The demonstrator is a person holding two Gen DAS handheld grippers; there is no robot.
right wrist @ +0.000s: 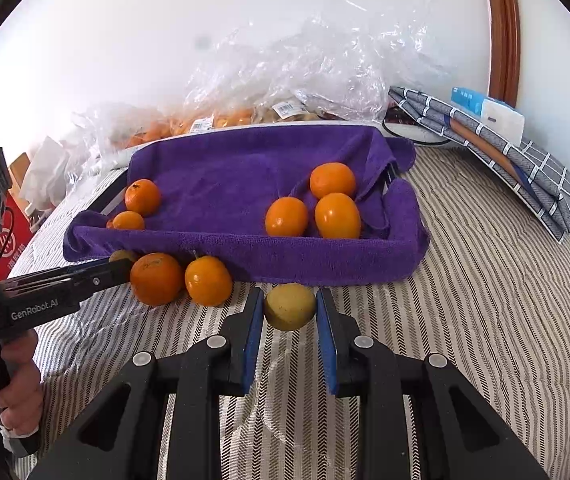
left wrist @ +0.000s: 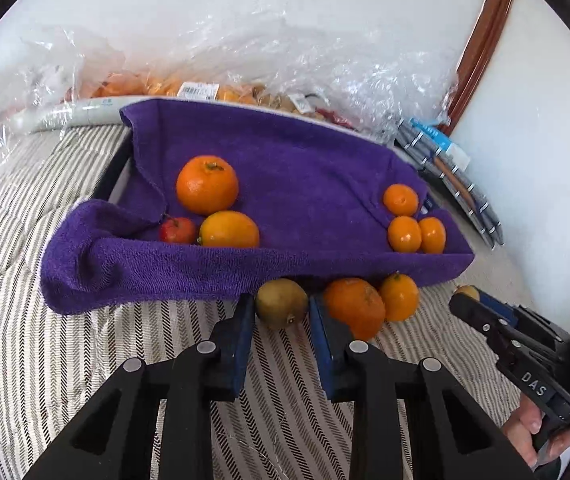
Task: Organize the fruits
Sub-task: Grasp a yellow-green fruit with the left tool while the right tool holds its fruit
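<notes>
Right wrist view shows your right gripper [right wrist: 290, 312] fingers bracketing a yellow fruit [right wrist: 290, 306], left gripper [left wrist: 281, 312] likewise around a greenish fruit [left wrist: 281, 307]; several oranges [right wrist: 337, 216] already in the purple-towelled tray [right wrist: 245, 248], two [right wrist: 156, 279] left outside.

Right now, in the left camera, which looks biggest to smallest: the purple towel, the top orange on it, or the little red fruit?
1. purple towel
2. top orange
3. little red fruit, partly hidden by the towel's fold.
</notes>
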